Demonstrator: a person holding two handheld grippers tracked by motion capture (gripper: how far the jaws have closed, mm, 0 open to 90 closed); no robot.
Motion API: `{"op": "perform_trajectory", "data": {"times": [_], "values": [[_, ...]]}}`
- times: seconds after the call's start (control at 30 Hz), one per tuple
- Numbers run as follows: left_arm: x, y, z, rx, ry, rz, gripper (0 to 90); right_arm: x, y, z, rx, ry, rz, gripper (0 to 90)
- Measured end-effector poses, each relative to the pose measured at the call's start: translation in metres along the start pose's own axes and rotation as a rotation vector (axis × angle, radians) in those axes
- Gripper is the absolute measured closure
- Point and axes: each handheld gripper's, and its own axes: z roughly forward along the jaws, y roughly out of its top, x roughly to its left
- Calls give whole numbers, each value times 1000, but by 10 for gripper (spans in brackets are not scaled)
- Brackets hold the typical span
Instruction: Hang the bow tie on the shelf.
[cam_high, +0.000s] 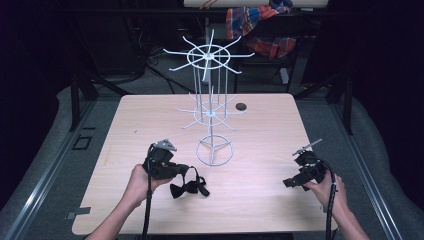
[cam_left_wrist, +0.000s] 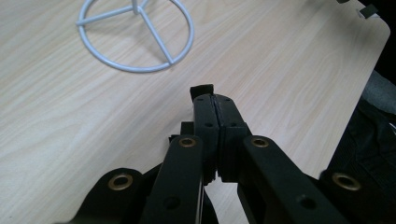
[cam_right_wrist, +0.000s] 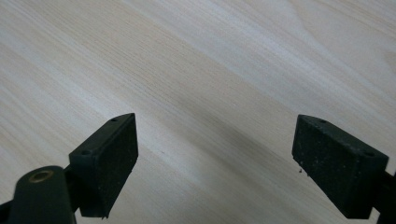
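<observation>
A black bow tie (cam_high: 186, 189) with a looped strap (cam_high: 201, 180) lies on the wooden table (cam_high: 250, 150), right by my left gripper (cam_high: 190, 172). In the left gripper view my left gripper (cam_left_wrist: 215, 100) has its jaws pressed together, with a small black bit of the strap (cam_left_wrist: 202, 88) sticking out at the tips. A white wire rack (cam_high: 210, 107) with two tiers of hooks stands at the table's middle; its ring base (cam_left_wrist: 135, 69) lies just ahead of the left gripper. My right gripper (cam_high: 289, 183) is held at the right front, wide open (cam_right_wrist: 217, 126) over bare wood.
A small dark hole (cam_high: 241, 106) sits in the table behind the rack. A plaid cloth (cam_high: 260, 25) hangs on a frame beyond the far edge. The table's right edge (cam_high: 310, 160) runs close to the right gripper.
</observation>
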Motion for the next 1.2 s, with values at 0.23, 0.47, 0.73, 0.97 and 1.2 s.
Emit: {"op": "perform_trajectory", "data": {"times": [0.23, 0.47, 0.73, 0.97, 1.2], "values": [[5, 0, -9, -31, 49, -11, 894, 0, 0, 0, 1, -1, 1, 140], [11, 0, -16, -62, 84, -26, 895, 1, 0, 0, -8, 0, 3, 140], [19, 3, -25, -80, 127, -33, 895, 2, 1, 0, -14, 6, 5, 141], [25, 5, -32, -94, 166, -41, 895, 2, 0, -2, -38, 11, 14, 140], [28, 10, -39, -126, 194, -52, 896, 3, 0, -3, -29, 9, 10, 140]]}}
